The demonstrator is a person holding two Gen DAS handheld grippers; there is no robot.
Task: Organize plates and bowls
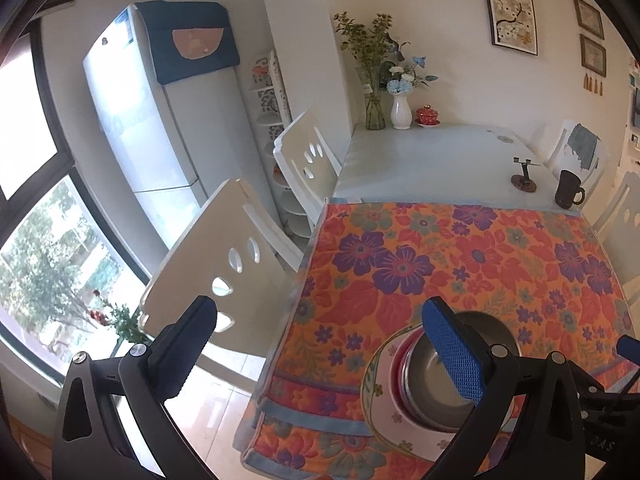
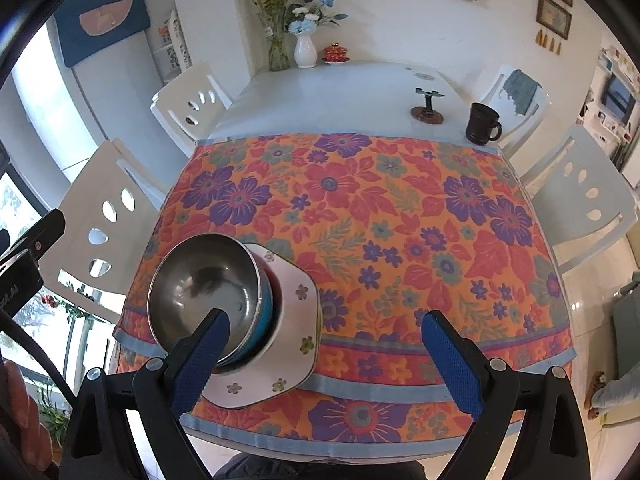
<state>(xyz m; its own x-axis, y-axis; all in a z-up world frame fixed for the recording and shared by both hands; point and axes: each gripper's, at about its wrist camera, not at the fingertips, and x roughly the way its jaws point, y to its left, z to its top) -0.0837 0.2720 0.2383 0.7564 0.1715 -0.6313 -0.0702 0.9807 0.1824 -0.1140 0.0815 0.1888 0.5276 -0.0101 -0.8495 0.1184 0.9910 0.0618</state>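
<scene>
A steel bowl (image 2: 208,280) is nested on a blue bowl (image 2: 265,320) and a red bowl (image 2: 274,276). The stack stands on a white flowered plate (image 2: 298,312) at the near left corner of the floral cloth. My right gripper (image 2: 326,356) is open and empty above the table's front edge, its left finger overlapping the stack's near rim. In the left wrist view the steel bowl (image 1: 430,380) and plate (image 1: 380,396) lie low right. My left gripper (image 1: 324,344) is open and empty, its right pad over the bowl and its left finger off the table's edge.
A dark mug (image 2: 482,124) and a small stand (image 2: 428,110) sit on the bare white tabletop beyond the floral cloth (image 2: 400,220). Vases (image 2: 305,50) and a red lidded cup (image 2: 335,53) stand by the far wall. White chairs (image 2: 104,216) flank both sides, with a fridge (image 1: 132,120) at left.
</scene>
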